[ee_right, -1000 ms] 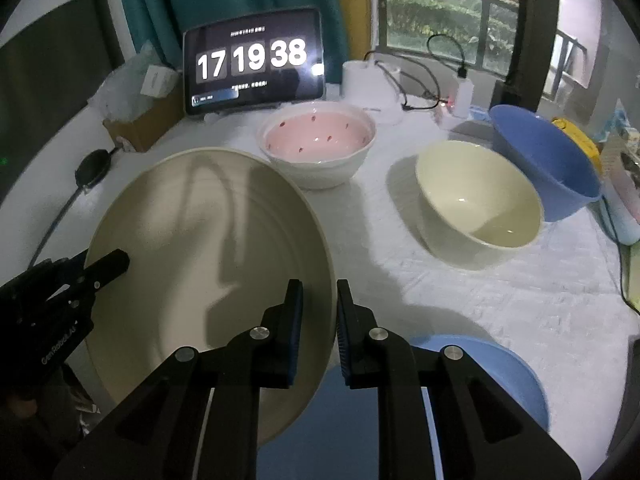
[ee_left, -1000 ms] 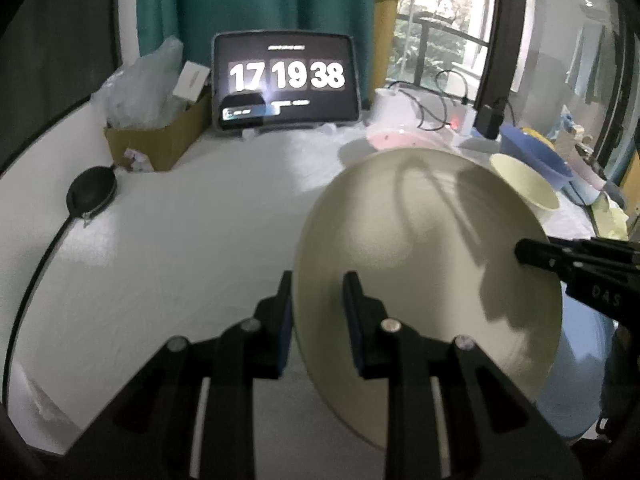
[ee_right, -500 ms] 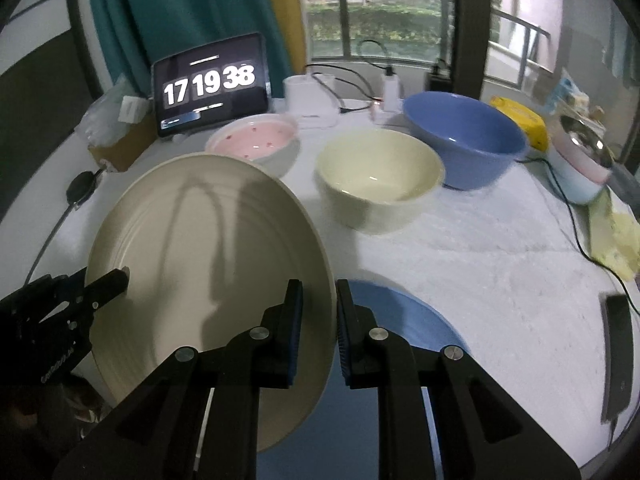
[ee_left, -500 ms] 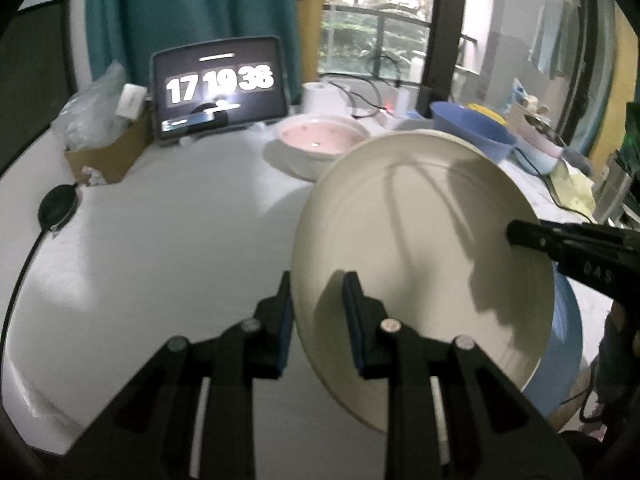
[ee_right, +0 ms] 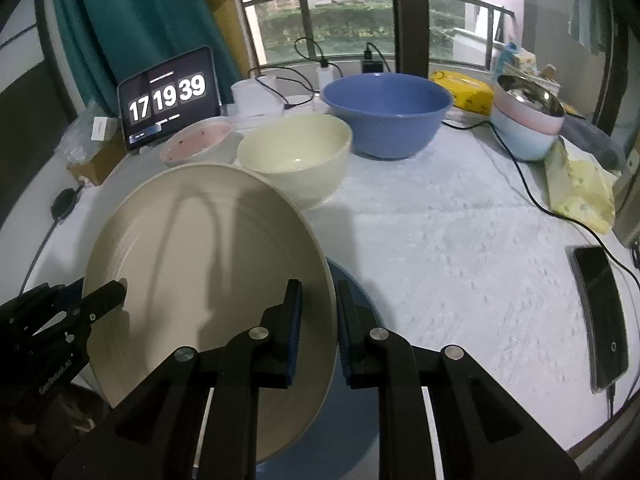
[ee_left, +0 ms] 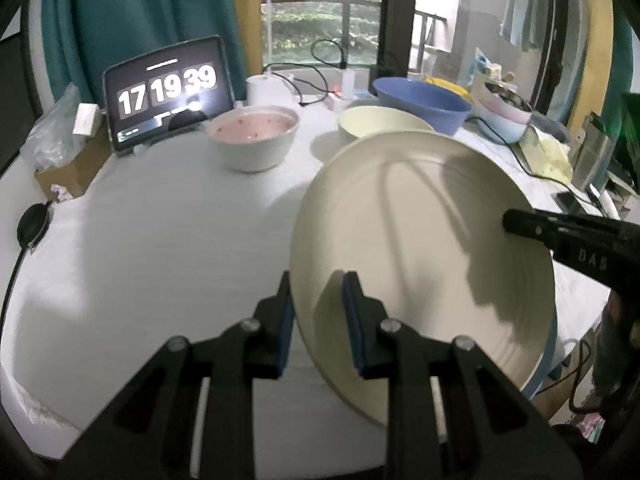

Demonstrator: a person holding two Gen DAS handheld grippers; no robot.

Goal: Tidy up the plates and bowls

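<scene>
Both the left gripper [ee_left: 318, 312] and right gripper [ee_right: 318, 324] clamp the round cream ceramic plate [ee_right: 208, 264], now carried sideways over the blue plate [ee_right: 356, 300], ready for stacking.

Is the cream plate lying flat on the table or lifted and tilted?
Lifted and tilted. The cream plate is clamped at opposite rim edges by the left gripper and right gripper, above a blue plate.

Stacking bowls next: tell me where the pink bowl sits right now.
The pink bowl stands on the table in front of the tablet clock, left of the cream bowl in both wrist views.
</scene>
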